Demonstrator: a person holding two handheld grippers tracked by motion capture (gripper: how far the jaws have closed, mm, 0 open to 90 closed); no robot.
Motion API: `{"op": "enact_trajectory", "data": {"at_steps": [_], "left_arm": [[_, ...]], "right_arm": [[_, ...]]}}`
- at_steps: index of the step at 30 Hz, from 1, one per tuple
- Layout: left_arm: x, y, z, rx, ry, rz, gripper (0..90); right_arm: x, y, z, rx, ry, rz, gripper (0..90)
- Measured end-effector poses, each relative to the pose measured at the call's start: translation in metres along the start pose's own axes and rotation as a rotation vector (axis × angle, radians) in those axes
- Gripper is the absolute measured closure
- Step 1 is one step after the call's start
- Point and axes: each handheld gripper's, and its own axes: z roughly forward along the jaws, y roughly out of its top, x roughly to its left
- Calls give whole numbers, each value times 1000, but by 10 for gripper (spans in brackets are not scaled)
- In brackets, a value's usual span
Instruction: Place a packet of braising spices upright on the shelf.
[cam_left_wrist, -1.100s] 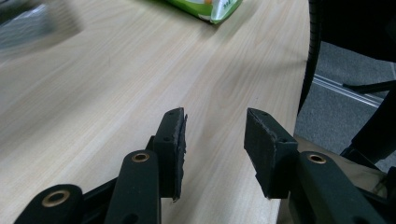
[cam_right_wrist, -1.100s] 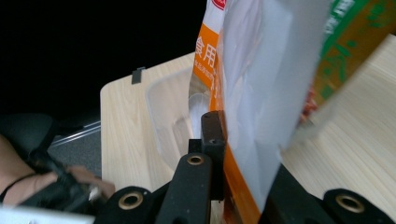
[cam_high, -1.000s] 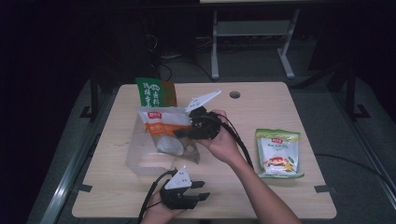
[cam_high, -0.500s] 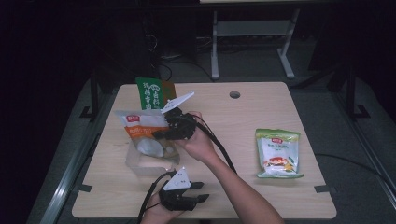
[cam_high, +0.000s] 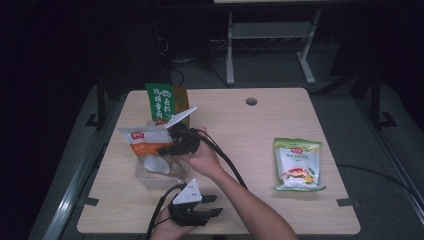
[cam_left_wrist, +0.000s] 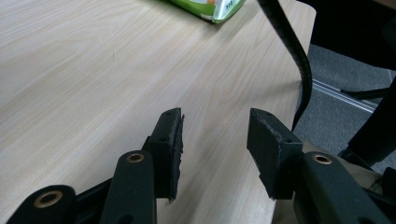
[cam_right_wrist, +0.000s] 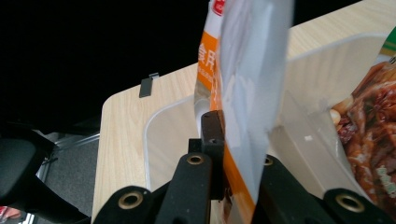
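Right gripper (cam_high: 167, 147) pinches orange pouch (cam_high: 146, 145) over clear bin (cam_high: 150, 175); green bag (cam_high: 161, 102) just beyond. Left gripper (cam_high: 212, 205) spread, empty, near table (cam_high: 250, 135) edge.

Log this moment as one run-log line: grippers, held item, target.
right gripper: shut on orange packet | position: above clear bin | left gripper: open, holding nothing, near table edge | light green packet: on table

Recording bench in a lab or studio, not a home. A pale wood-grain table (cam_high: 280, 150) with a cable hole (cam_high: 251, 101) near its far edge is standing on grey carpet (cam_high: 270, 70). Darkness is surrounding it on all sides. A metal stand (cam_high: 270, 45) is sitting beyond the far edge. A black cable (cam_high: 385, 175) is trailing past the right edge.
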Motion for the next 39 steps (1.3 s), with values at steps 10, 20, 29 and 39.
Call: {"op": "enact_trajectory", "data": {"at_steps": [10, 20, 29, 39], "left_arm": [[0, 0, 0, 3, -1, 6, 544], [0, 0, 1, 2, 1, 8, 541], [-1, 0, 0, 2, 0, 2, 541], [-1, 0, 1, 2, -1, 3, 538]], "right_arm": [[-4, 0, -9, -18, 16, 24, 842], [-1, -2, -19, 15, -13, -6, 893], [-1, -7, -15, 79, -57, -39, 893], [-7, -15, -14, 89, -22, -18, 865]]}}
